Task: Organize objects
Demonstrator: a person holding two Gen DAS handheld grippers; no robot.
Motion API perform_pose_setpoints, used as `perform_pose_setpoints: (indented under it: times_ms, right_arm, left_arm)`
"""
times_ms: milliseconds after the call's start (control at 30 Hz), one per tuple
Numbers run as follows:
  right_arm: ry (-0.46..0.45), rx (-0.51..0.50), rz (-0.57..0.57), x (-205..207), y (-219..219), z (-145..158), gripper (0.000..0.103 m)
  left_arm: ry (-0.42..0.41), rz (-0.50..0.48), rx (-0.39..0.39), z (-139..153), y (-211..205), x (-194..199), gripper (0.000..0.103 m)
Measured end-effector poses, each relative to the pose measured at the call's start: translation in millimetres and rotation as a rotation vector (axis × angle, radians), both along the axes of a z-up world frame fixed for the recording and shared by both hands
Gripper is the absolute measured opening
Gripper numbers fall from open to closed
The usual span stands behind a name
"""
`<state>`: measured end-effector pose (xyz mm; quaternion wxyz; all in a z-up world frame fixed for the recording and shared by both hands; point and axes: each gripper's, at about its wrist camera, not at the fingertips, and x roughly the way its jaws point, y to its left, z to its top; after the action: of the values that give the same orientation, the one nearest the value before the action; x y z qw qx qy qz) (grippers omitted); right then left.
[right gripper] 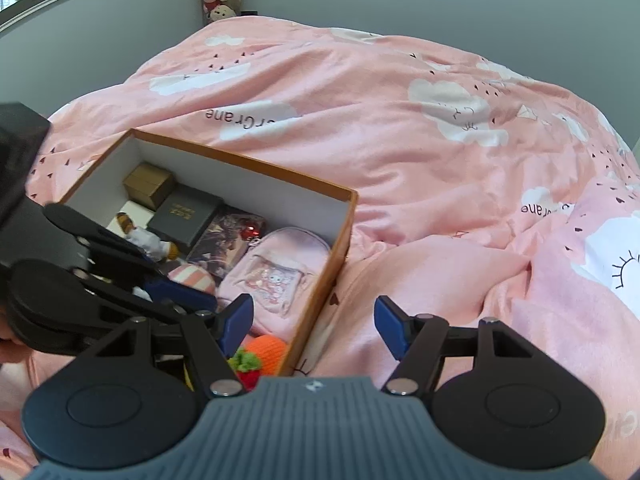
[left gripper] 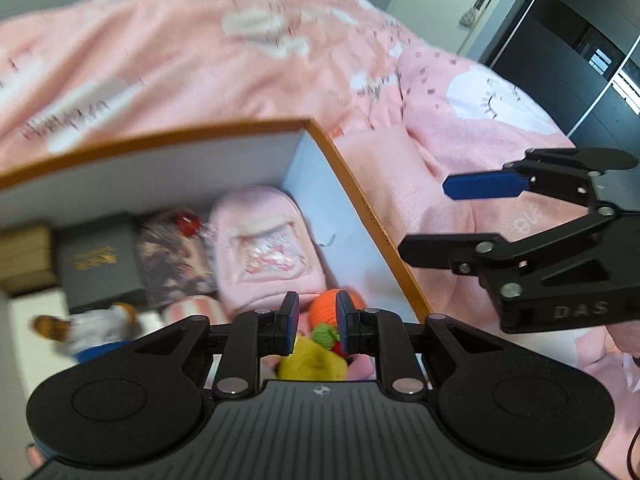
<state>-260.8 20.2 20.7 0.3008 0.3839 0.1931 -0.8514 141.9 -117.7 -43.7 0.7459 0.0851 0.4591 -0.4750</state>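
We judge the knitted orange toy (left gripper: 328,306) in the box (left gripper: 352,184) on the bed light and squashy, best pinched mid-body, our left tool (left gripper: 318,322) narrowed empty above it, our right tool (right gripper: 314,326) wide.

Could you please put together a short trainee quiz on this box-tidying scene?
1. What does the orange-rimmed box rest on? A a desk; B a pink bedspread; C the floor.
2. True or false: the right gripper is clamped on a toy.
3. Which large pink item lies in the box against the wall nearest the right gripper?

Key: 1 B. 2 False: its jaws stand open and empty beside the box. 3 A small pink backpack.
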Motion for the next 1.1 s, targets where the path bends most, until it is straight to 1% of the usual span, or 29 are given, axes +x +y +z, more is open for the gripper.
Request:
perform_pose_setpoints:
  times_ms: [167, 233, 367, 433, 467, 533, 633, 733, 800, 867, 967, 1100]
  right_arm:
    - [0.025, -0.019, 0.033, 23.5, -5.0, 7.7, 0.074]
    - [0.045, -0.029, 0.048, 35.8, -8.1, 10.6, 0.076]
    - [0.077, -0.071, 0.065, 59.9, -13.9, 16.7, 0.082]
    - [0.078, -0.105, 0.063, 70.6, -16.2, 19.2, 0.084]
    - [0.079, -0.123, 0.059, 75.4, -17.3, 20.1, 0.086]
    - [0.091, -0.149, 0.043, 85.0, -19.4, 20.8, 0.087]
    - [0.109, -0.184, 0.010, 97.4, -20.6, 19.9, 0.090]
    - [0.144, -0.193, -0.025, 108.9, -22.3, 16.5, 0.092]
    - [0.166, -0.196, -0.047, 115.9, -23.7, 13.3, 0.094]
    - [0.182, -0.209, -0.073, 120.7, -23.1, 9.2, 0.097]
    - [0.188, -0.231, -0.102, 127.1, -20.8, 1.6, 0.098]
    - [0.187, -0.245, -0.133, 131.1, -19.8, -7.9, 0.100]
  left_arm:
    - [-0.110, 0.080, -0.064, 27.2, 32.0, -21.2, 0.034]
    - [-0.151, 0.120, -0.092, 35.3, 44.9, -29.4, 0.042]
    - [-0.239, 0.202, -0.132, 48.4, 70.6, -43.6, 0.053]
    - [-0.295, 0.235, -0.142, 53.4, 82.3, -50.9, 0.063]
    - [-0.325, 0.253, -0.145, 55.6, 87.3, -54.7, 0.066]
    - [-0.381, 0.289, -0.149, 58.7, 96.8, -60.7, 0.077]
    - [-0.428, 0.341, -0.159, 60.3, 110.4, -65.6, 0.088]
    - [-0.453, 0.372, -0.159, 57.8, 119.3, -67.7, 0.090]
    - [-0.488, 0.395, -0.142, 55.6, 122.8, -70.9, 0.093]
    - [-0.525, 0.410, -0.130, 53.2, 126.0, -73.2, 0.093]
    - [-0.562, 0.423, -0.111, 49.3, 131.5, -75.4, 0.094]
    - [-0.575, 0.442, -0.077, 40.6, 135.4, -76.2, 0.094]
